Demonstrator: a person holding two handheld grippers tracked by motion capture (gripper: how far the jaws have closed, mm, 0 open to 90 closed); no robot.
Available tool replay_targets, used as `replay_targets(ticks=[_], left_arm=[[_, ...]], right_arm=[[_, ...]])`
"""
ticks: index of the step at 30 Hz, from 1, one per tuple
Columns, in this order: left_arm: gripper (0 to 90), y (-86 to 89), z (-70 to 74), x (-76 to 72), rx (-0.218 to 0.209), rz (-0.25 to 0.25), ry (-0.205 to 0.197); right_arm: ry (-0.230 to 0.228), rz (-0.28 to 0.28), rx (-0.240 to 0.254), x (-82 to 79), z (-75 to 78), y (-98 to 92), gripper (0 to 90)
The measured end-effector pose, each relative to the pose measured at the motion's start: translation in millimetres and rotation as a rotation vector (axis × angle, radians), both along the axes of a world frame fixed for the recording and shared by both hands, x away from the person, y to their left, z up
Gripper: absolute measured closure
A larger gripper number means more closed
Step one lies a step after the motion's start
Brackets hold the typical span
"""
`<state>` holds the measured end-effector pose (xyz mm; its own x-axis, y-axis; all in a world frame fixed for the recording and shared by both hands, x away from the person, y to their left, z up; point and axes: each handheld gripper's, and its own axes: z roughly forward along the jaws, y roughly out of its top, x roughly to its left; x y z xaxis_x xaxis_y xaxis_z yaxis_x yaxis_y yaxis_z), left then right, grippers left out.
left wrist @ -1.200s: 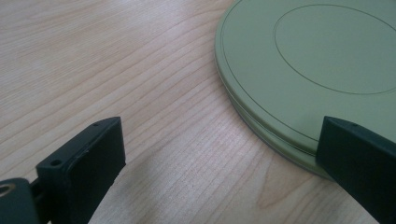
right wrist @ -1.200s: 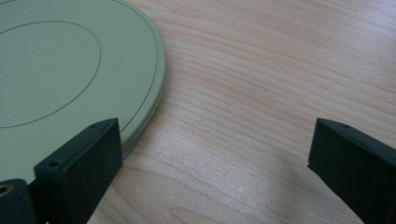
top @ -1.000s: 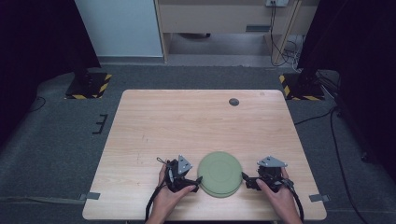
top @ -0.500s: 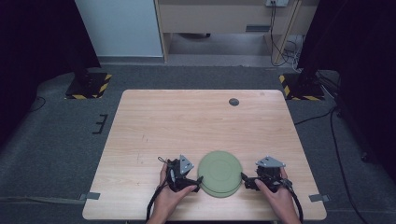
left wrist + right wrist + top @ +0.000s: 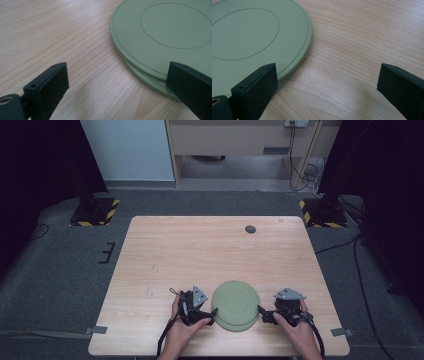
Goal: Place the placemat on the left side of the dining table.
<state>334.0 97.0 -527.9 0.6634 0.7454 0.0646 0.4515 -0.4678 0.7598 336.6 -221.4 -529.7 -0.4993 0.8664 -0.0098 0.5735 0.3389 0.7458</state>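
Note:
A round pale green plate (image 5: 235,304) lies upside down near the table's front edge, stacked on a second green rim (image 5: 146,82) just under it. My left gripper (image 5: 212,315) sits at the plate's left edge, open, one jaw over the rim and the other over bare wood. In the left gripper view the gripper (image 5: 117,72) straddles the edge of the plate (image 5: 162,32). My right gripper (image 5: 261,314) is at the plate's right edge, also open. In the right gripper view the gripper (image 5: 327,71) has one jaw on the plate (image 5: 249,37) and the other above the table.
The wooden table (image 5: 200,255) carries a small dark round spot (image 5: 250,229) at the back right. Two black-and-yellow stand bases (image 5: 95,212) (image 5: 320,212) rest on the grey floor behind the table. Both hands are close to the front edge.

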Motion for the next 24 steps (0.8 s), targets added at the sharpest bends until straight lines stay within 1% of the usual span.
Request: replay_targets(ticks=[3,6,11,16,18,24], left_arm=[[3.4,-0.9,0.1,-0.4,0.007,0.000,-0.004],[2.0,-1.0,-0.2,1.3,0.006,0.005,0.001],[1.0,-1.0,-0.8,3.5,0.006,0.015,-0.001],[1.2,-0.8,-0.9,3.8,0.003,0.016,0.000],[2.3,-0.9,-0.6,3.0,0.002,0.014,-0.003],[3.0,-1.1,-0.3,2.3,0.002,0.014,-0.005]], right_arm=[[0.000,0.000,-0.004,-0.3,-0.4,0.6,2.9],[0.000,0.001,-0.007,0.5,-0.6,0.4,2.1],[-0.008,-0.016,-0.010,2.4,-0.9,2.1,2.0],[-0.013,-0.019,-0.011,3.3,-0.9,2.5,2.4],[-0.008,-0.015,-0.008,2.9,-0.4,1.9,3.6],[-0.002,0.002,-0.007,0.3,0.0,2.0,3.4]])
